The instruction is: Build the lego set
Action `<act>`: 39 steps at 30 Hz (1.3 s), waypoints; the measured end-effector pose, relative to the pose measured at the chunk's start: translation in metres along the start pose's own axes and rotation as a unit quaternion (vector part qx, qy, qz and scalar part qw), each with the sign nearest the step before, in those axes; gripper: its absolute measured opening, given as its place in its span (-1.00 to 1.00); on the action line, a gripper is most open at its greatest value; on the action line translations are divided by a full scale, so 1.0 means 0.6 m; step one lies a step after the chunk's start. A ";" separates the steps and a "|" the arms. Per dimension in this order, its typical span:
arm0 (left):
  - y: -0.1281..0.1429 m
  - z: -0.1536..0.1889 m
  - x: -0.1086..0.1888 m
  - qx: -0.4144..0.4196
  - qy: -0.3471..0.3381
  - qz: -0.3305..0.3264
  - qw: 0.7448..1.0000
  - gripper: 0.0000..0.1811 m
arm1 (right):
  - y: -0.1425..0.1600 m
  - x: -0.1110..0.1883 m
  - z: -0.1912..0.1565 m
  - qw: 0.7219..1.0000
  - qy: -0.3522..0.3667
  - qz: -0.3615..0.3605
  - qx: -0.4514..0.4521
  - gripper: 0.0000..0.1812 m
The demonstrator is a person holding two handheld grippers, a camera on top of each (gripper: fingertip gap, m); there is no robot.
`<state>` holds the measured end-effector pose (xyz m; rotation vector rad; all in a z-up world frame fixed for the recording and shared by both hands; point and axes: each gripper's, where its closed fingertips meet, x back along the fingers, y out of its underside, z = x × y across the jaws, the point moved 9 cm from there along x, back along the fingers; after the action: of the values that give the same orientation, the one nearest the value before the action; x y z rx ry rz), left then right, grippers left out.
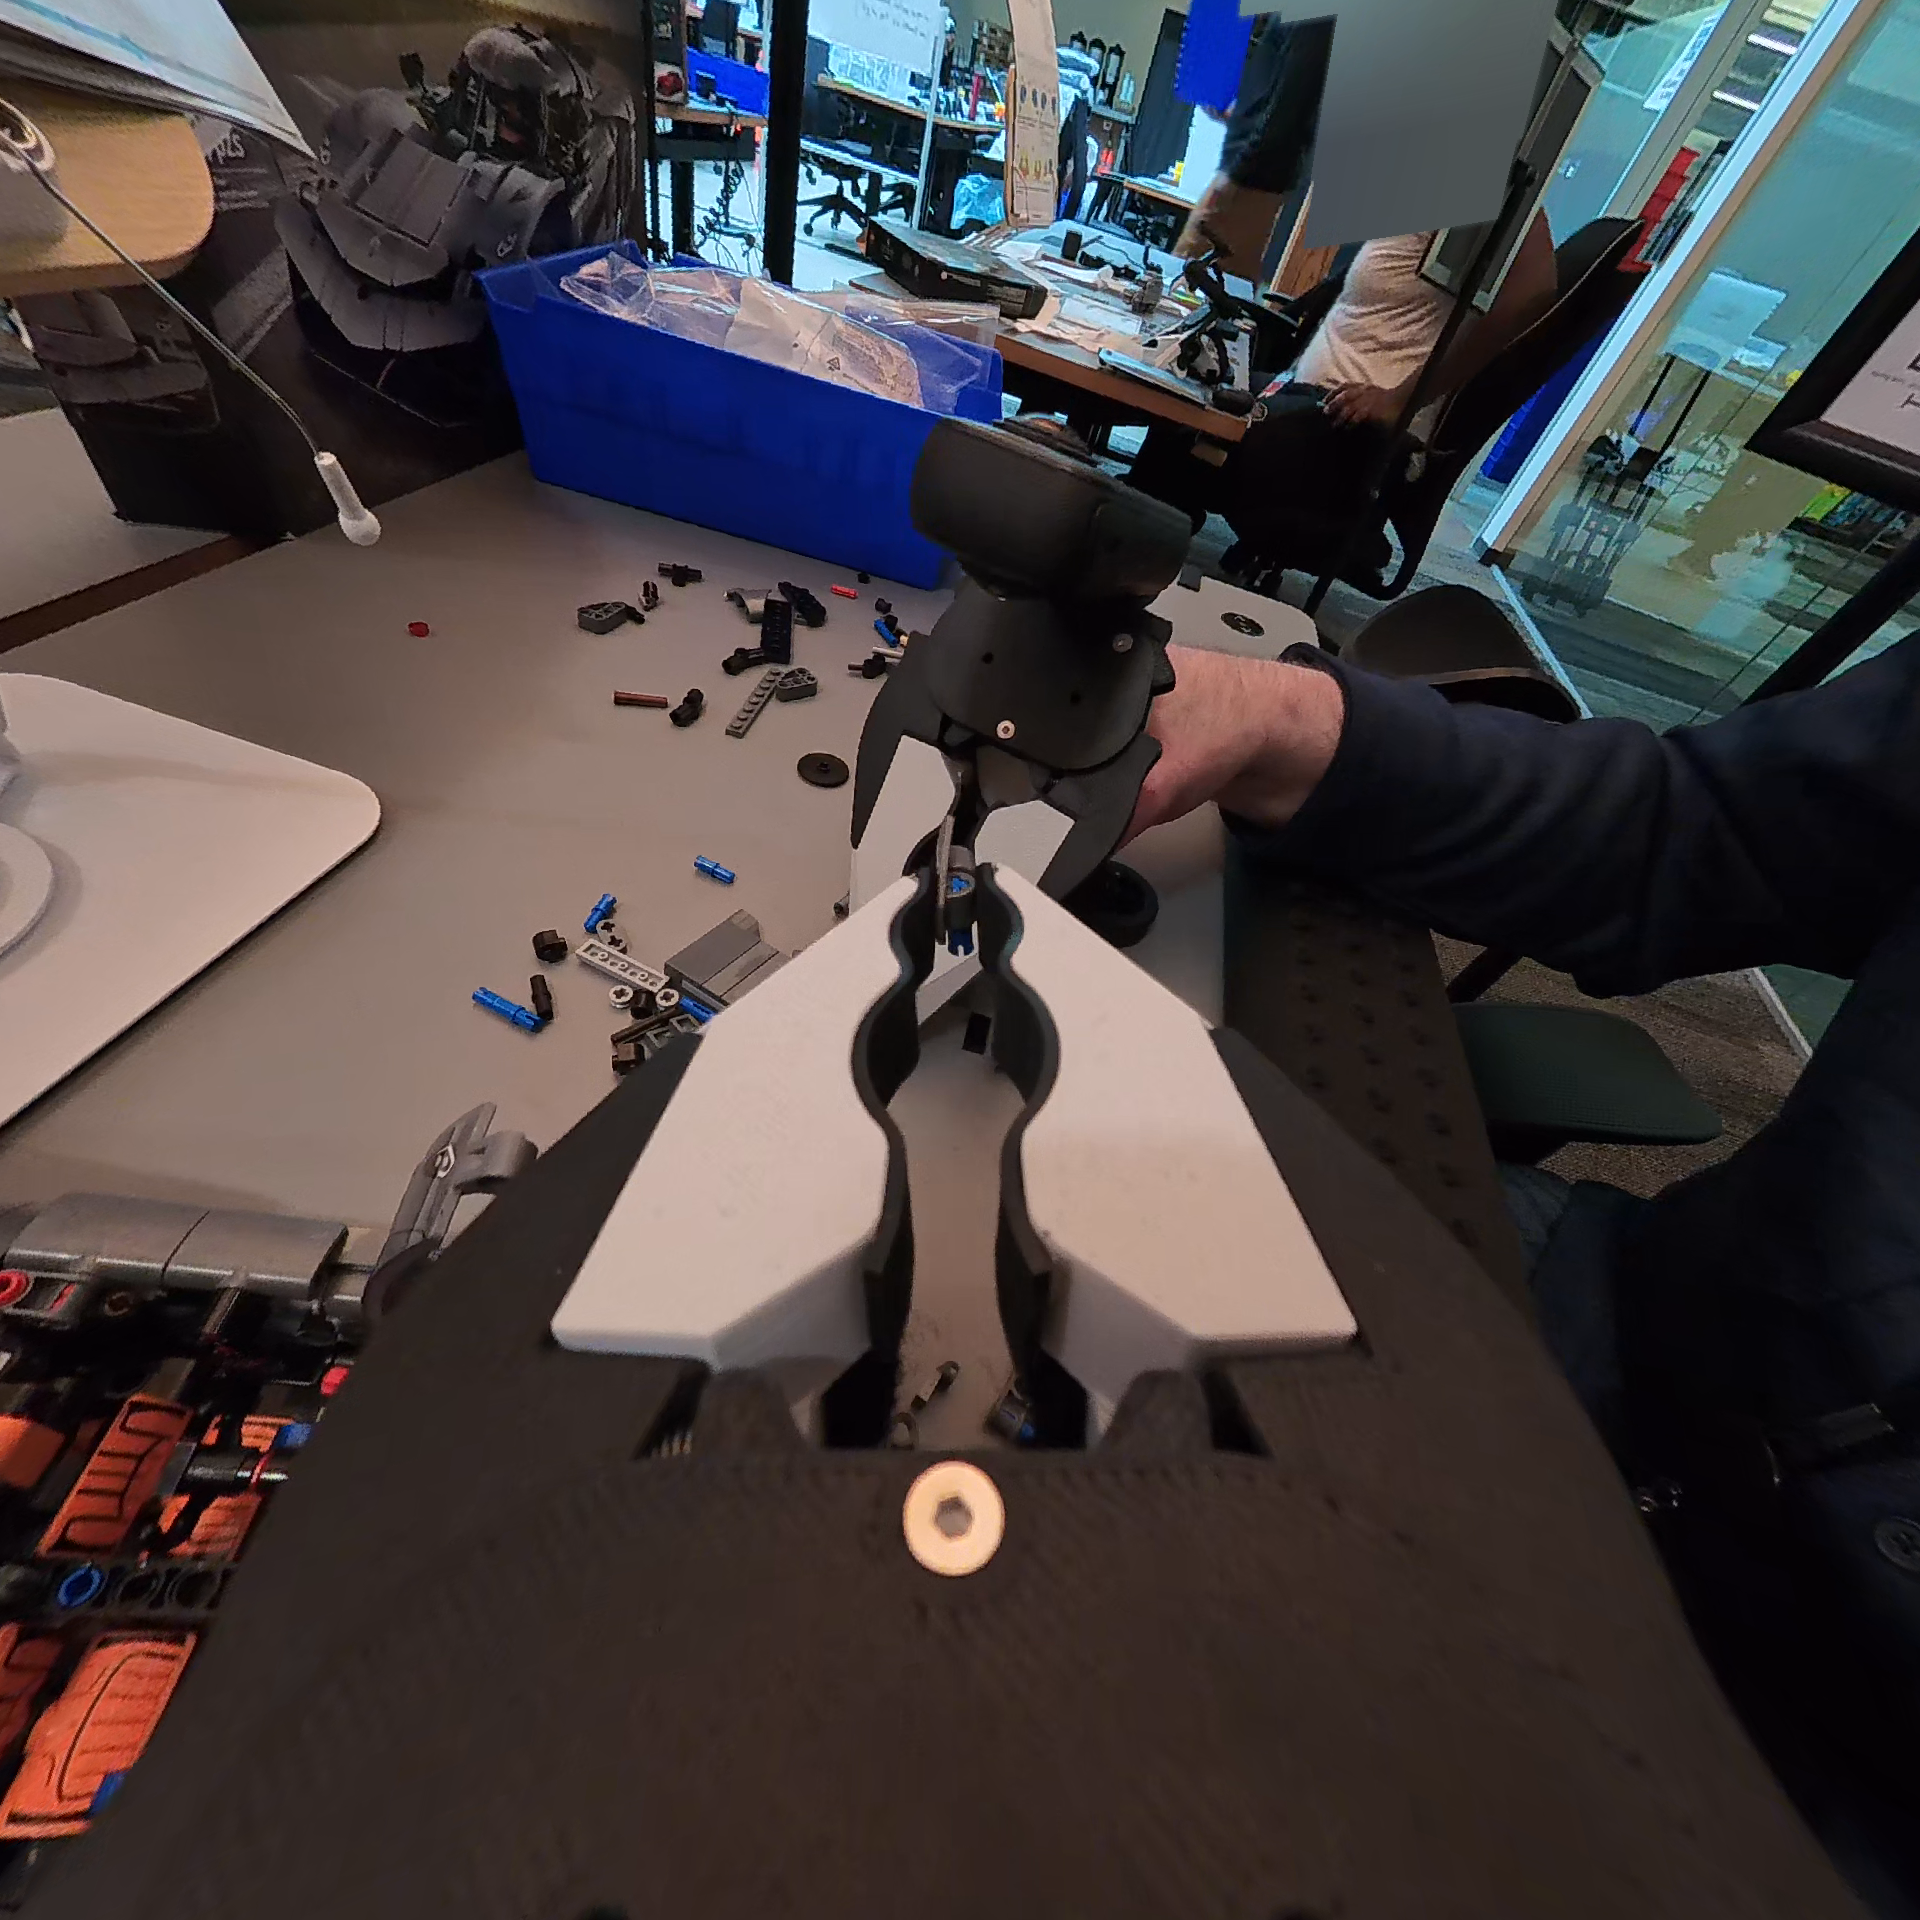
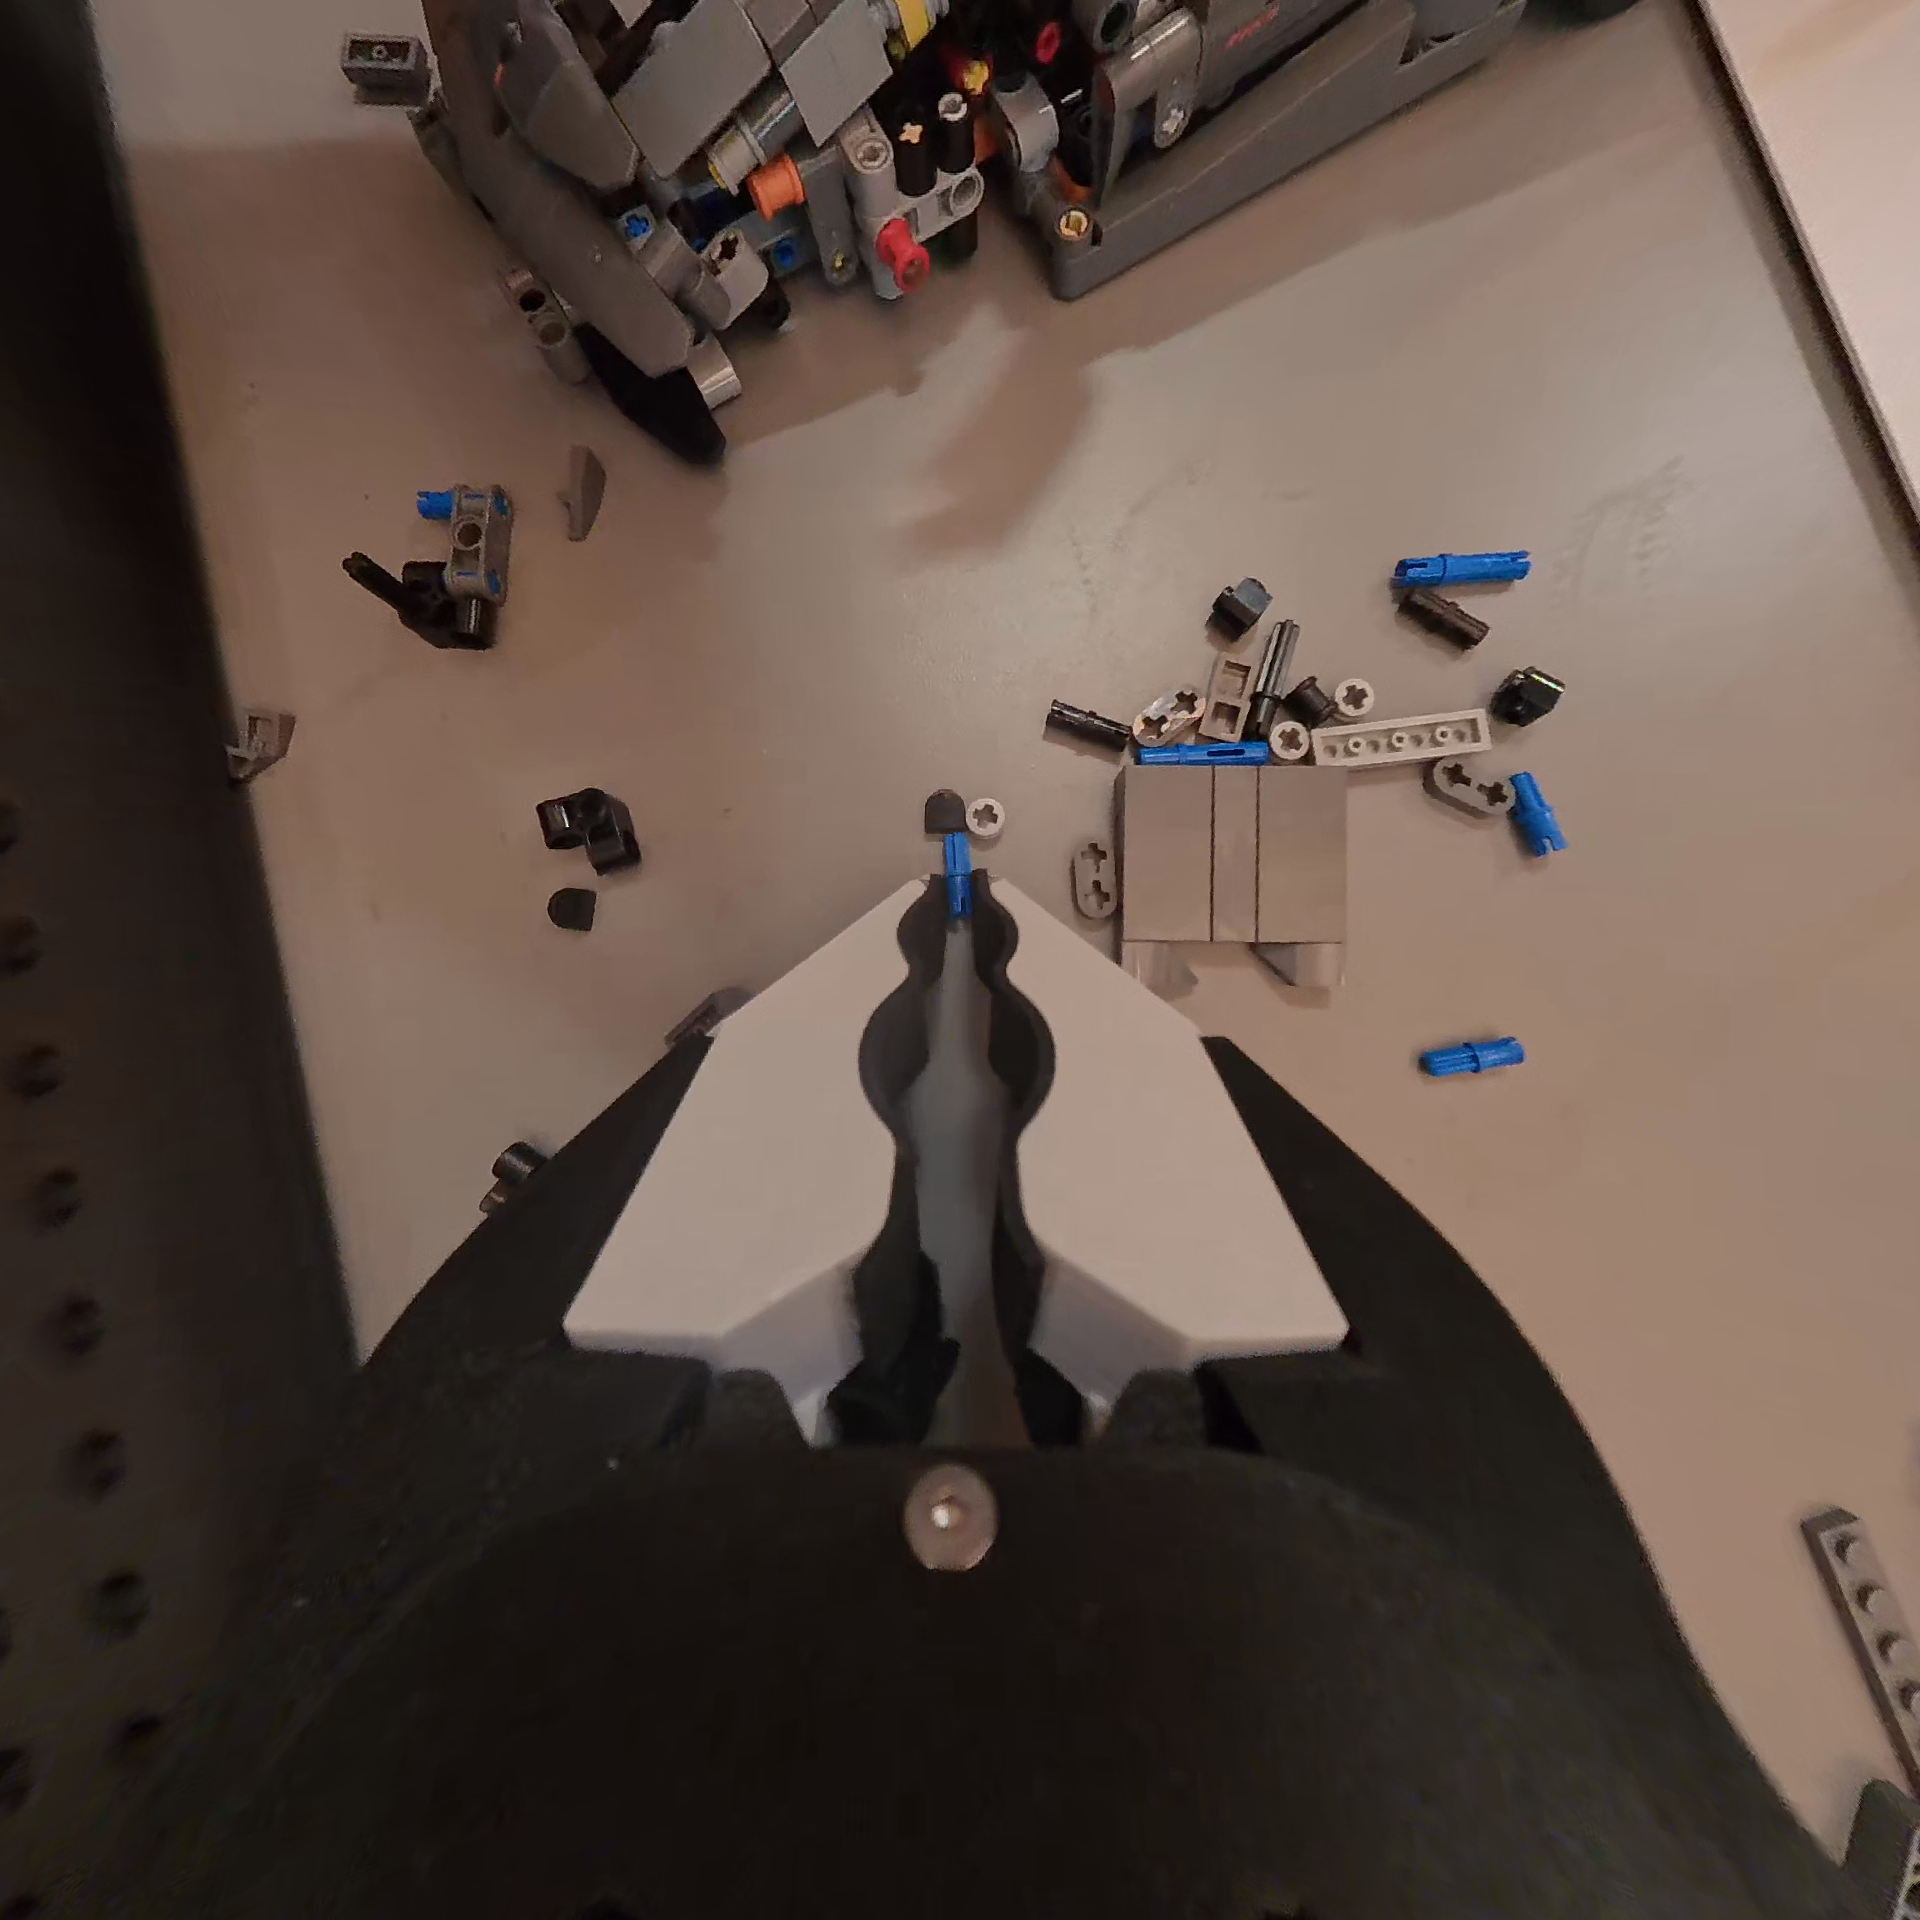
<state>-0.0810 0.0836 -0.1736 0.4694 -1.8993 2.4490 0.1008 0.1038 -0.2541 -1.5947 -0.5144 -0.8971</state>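
Observation:
My left gripper [image 1: 958,883] is held above the table, its white fingers closed on a small grey piece with a blue pin [image 1: 954,871]. My right gripper [image 2: 958,883] points down at the grey table [image 2: 935,582] and is shut on a short blue pin [image 2: 957,871] that sticks out of its tips. In the left wrist view its black body [image 1: 1039,675] shows just beyond my left tips, held by a hand [image 1: 1236,738]. The part-built grey model [image 2: 790,156] stands at the far side; it also shows in the left wrist view [image 1: 135,1455].
Loose pins, plates and connectors [image 2: 1351,727] lie beside a grey tiled block [image 2: 1231,852]. More parts [image 1: 748,655] lie in front of a blue bin [image 1: 727,416] holding plastic bags. A white stand base [image 1: 156,852] is at the left. A black perforated mat [image 2: 62,935] edges the table. The tips of one gripper are about 15 centimetres away from the tips of the other. The left gripper is farther from the grey tiled block [image 2: 1231,852], some 15 centimetres, than the right, some 5 centimetres. My left wrist view [image 1: 744,966] looks at it from another angle.

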 end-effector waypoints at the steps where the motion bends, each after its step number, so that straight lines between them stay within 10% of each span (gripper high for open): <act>1: 0.000 0.000 0.000 0.000 0.001 -0.001 1.000 -0.95 | 0.000 0.001 0.000 1.000 0.004 -0.001 0.004 -0.98; 14: 0.009 0.007 -0.007 0.012 0.054 -0.008 0.998 -0.95 | -0.068 0.112 -0.062 0.966 0.063 0.212 0.132 -0.98; 39: 0.018 0.003 -0.022 0.045 0.056 -0.031 0.997 -0.95 | -0.077 0.107 -0.097 0.935 0.179 0.175 0.251 -0.99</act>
<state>-0.0698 0.0814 -0.1864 0.3766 -1.7135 2.4717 0.0896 0.0490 -0.1736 -0.9844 -0.1680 -0.6899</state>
